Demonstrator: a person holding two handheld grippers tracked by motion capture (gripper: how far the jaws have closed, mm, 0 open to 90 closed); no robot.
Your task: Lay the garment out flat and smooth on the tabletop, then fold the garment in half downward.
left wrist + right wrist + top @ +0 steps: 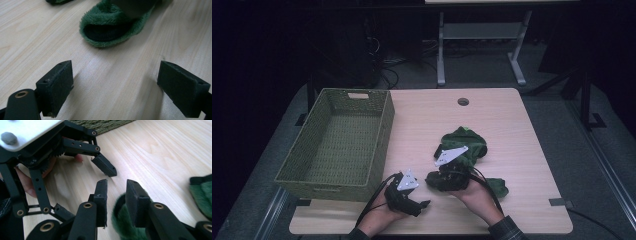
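Right gripper [116, 202] jaws narrow, astride green slipper [122, 220] edge — left gripper [115, 87] jaws wide, empty.

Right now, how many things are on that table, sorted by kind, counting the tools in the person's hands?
Green slippers: 2
Woven basket: 1
Grippers, left and right: 2
Total: 5

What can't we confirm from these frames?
- High view: the right gripper covers the near fuzzy green slipper, so grip contact is unreadable.
- Right gripper view: the slipper's rim sits behind the jaws; pad contact unclear.
- Left gripper view: the top edge cuts off the slipper.
- High view: the far wall of the woven green basket hides its floor.
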